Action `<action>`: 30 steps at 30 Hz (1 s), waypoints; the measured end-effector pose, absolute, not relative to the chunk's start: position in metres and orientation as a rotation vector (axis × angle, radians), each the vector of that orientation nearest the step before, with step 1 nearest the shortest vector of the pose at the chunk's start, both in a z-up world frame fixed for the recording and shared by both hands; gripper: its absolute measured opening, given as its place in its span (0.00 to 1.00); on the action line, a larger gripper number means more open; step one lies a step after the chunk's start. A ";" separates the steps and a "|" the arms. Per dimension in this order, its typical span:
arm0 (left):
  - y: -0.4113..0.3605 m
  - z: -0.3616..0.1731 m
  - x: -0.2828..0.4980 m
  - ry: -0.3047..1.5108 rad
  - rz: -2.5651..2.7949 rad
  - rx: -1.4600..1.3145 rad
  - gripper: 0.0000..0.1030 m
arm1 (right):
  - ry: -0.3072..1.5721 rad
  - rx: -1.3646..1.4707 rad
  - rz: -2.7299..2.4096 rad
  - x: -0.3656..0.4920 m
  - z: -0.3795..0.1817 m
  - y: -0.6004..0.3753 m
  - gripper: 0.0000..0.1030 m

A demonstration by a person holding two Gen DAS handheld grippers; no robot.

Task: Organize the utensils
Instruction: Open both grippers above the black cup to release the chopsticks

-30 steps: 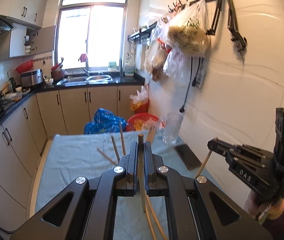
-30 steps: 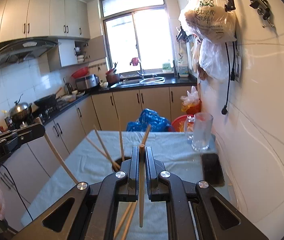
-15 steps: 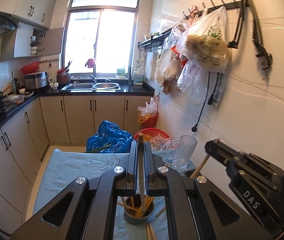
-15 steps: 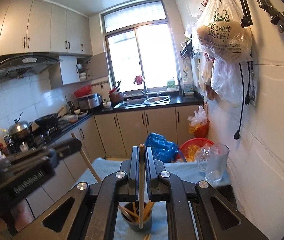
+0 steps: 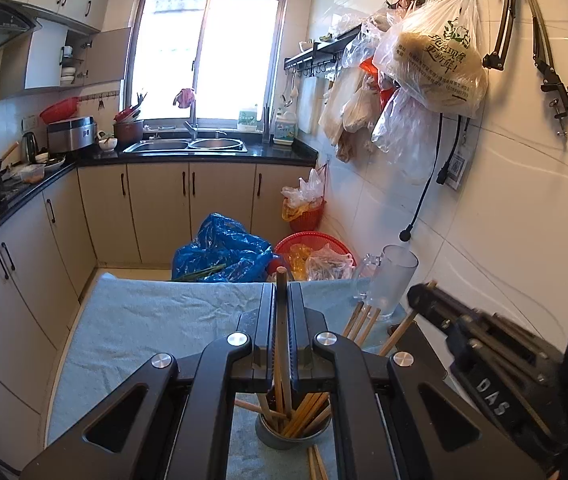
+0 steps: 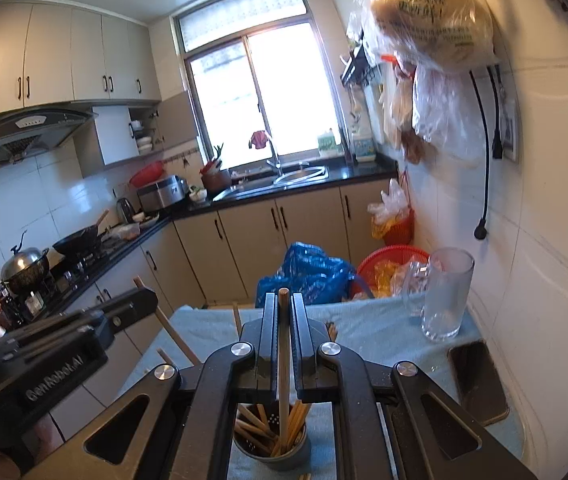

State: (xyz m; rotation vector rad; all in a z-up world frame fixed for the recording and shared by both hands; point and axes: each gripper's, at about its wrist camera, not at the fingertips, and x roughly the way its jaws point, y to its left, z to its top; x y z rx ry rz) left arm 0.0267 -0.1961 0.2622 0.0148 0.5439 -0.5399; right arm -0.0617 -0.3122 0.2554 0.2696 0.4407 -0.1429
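Observation:
In the left wrist view my left gripper (image 5: pixel 281 292) is shut on an upright wooden chopstick (image 5: pixel 281 320). Its lower end points into a grey metal holder (image 5: pixel 279 440) full of several chopsticks, right under the jaws. My right gripper (image 5: pixel 424 300) comes in from the right, shut on a slanted chopstick (image 5: pixel 402 330). In the right wrist view the right gripper (image 6: pixel 284 300) clamps its chopstick (image 6: pixel 284 360) above the same holder (image 6: pixel 251 456). At the left, the left gripper (image 6: pixel 143 300) holds its own stick (image 6: pixel 173 330).
A light blue towel (image 5: pixel 155 328) covers the table. A clear glass mug (image 6: pixel 446 296) and a dark phone (image 6: pixel 478 380) sit along the wall side on the right. Loose chopsticks (image 5: pixel 316 464) lie in front of the holder. Bags and red baskets (image 5: pixel 312 248) stand beyond the table's far edge.
Both grippers have drawn back along the table, each still clamping its chopstick. The holder, hidden behind the jaws before, now shows beneath them, and the two grippers have come closer together.

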 end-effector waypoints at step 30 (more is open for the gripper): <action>-0.125 0.284 -0.063 0.400 -0.462 -0.001 0.58 | 0.521 0.271 -0.129 -0.068 0.229 -0.309 0.41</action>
